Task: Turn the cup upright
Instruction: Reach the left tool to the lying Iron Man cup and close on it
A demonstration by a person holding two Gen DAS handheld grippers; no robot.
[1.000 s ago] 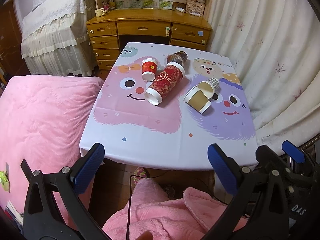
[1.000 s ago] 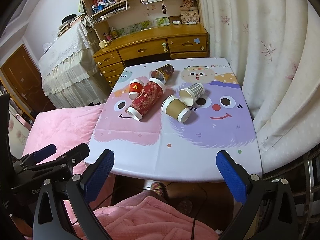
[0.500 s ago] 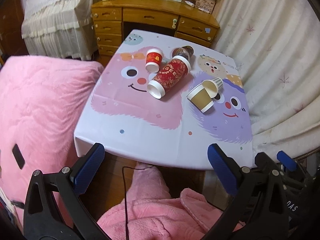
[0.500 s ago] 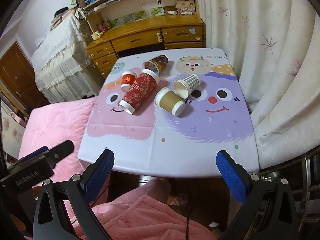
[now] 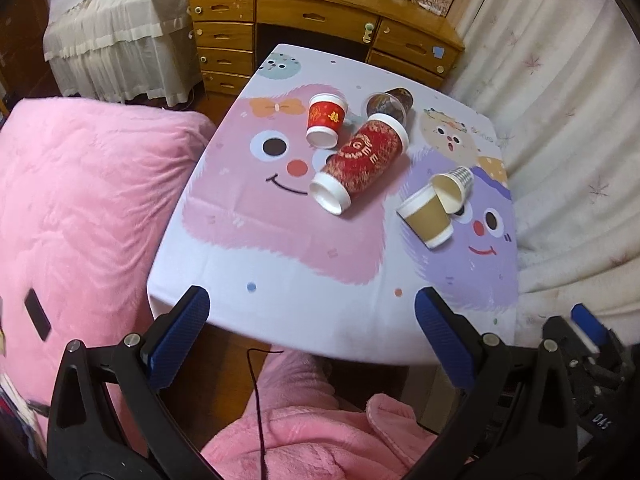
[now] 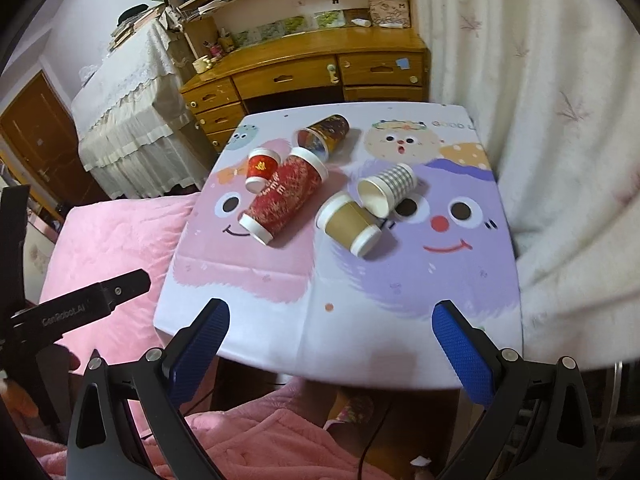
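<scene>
We've got both tongs hovering off the near edge of the bench (image 5: pixel 280 280), nothing in them. The left tongs (image 5: pixel 308 320) are spread wide, and the right tongs (image 6: pixel 330 328) are spread just as wide.

Five paper cups are tipped over on the cartoon-monster cloth. The tall red cup (image 5: pixel 362 164) lies on its side near the middle, base toward us. A small red cup (image 5: pixel 325 120) lies just beside its far end. Behind them there's a dark patterned cup (image 6: pixel 324 136), mouth facing us; in the left wrist view it looks kind of shiny, maybe plastic, hard to say. Off to the right, the brown cup (image 6: pixel 348 224) lies with its base toward us, touching the mouth of the grey checked cup (image 6: pixel 388 192).

Pink bedding (image 5: pixel 80 200) sits left of the bench.
</scene>
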